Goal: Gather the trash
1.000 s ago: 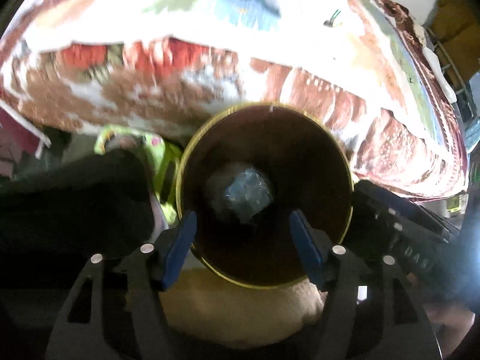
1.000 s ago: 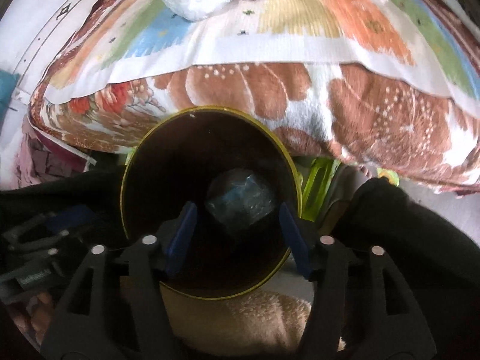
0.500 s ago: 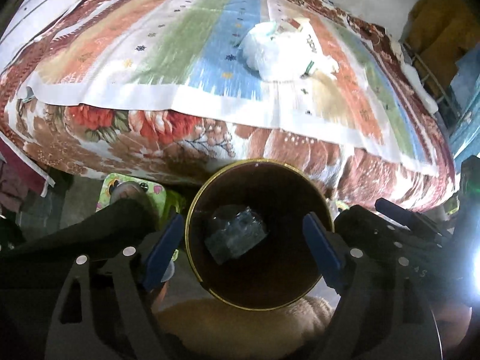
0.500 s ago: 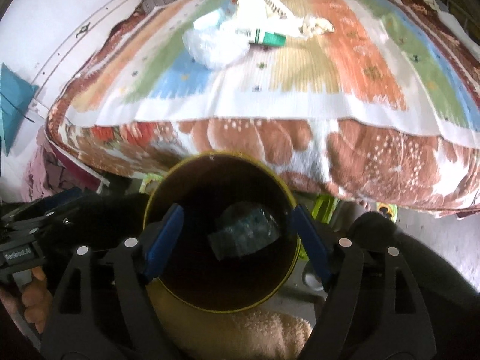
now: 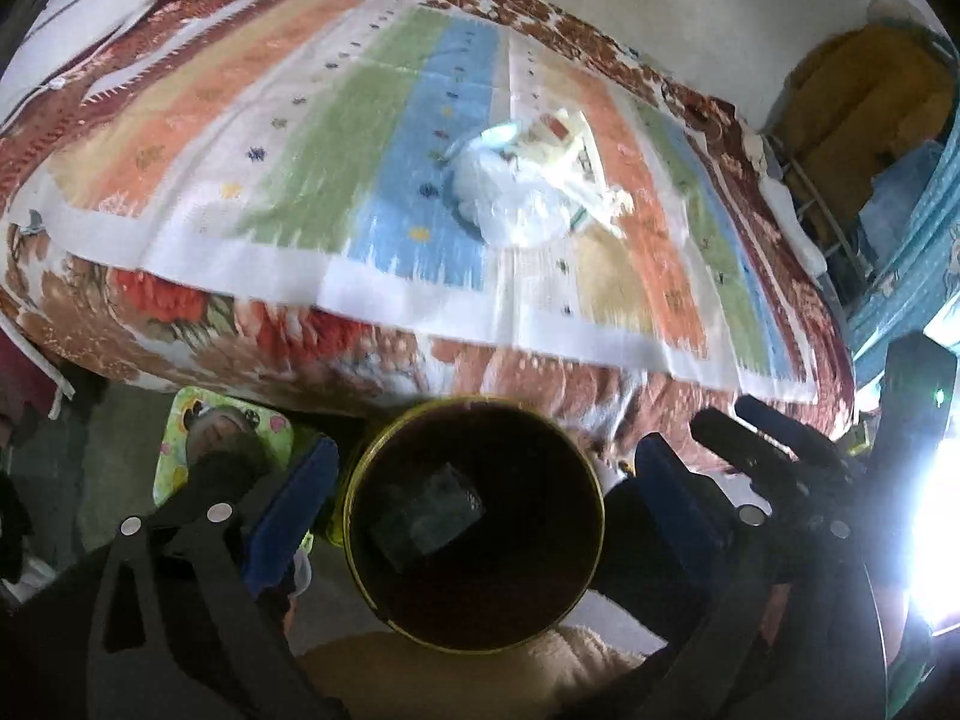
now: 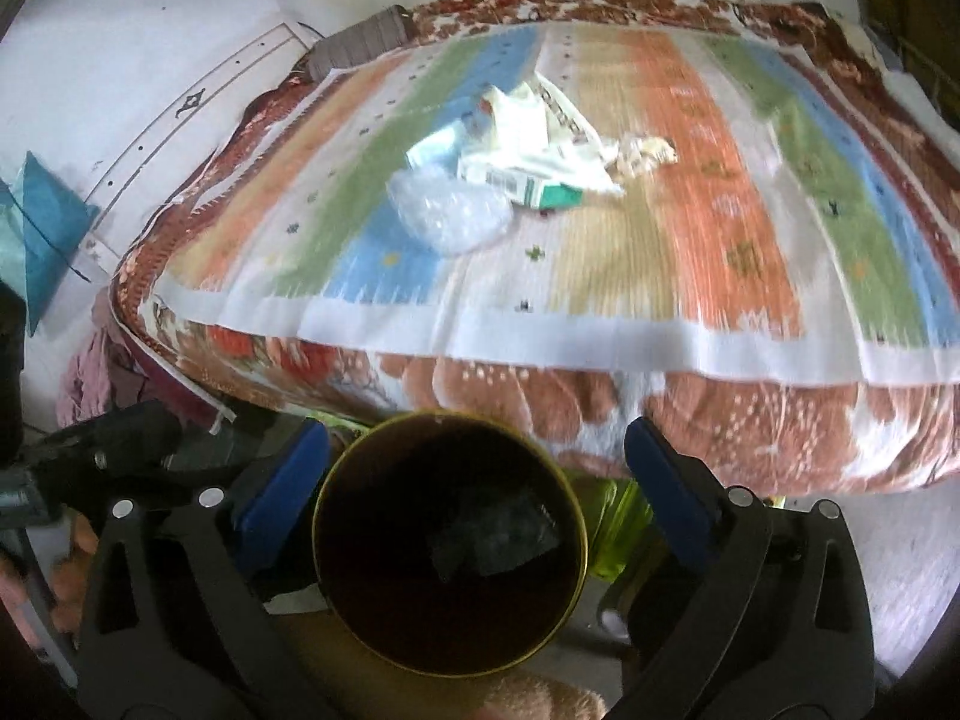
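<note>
A dark round bin with a yellow rim (image 5: 360,564) (image 6: 579,564) stands on the floor before the bed, holding a crumpled clear wrapper (image 5: 429,516) (image 6: 498,531). My left gripper (image 5: 480,498) and my right gripper (image 6: 477,480) hover above the bin, both open and empty. A pile of trash lies on the striped bedspread: a crumpled clear plastic bag (image 5: 510,198) (image 6: 447,210), a green-and-white carton (image 6: 522,183), white paper wrappers (image 6: 540,126) and a small crumpled scrap (image 6: 645,150).
The bed with the striped cover (image 5: 300,138) (image 6: 690,252) and a floral blanket edge (image 6: 660,402) fills the view. A green patterned mat (image 5: 180,450) lies on the floor left. A fluffy beige thing (image 5: 468,678) lies below the bin. Shelves (image 5: 864,120) stand far right.
Both grippers have risen and pulled back from the bin, and their jaws have spread wider. The bed top and the trash pile have come into view.
</note>
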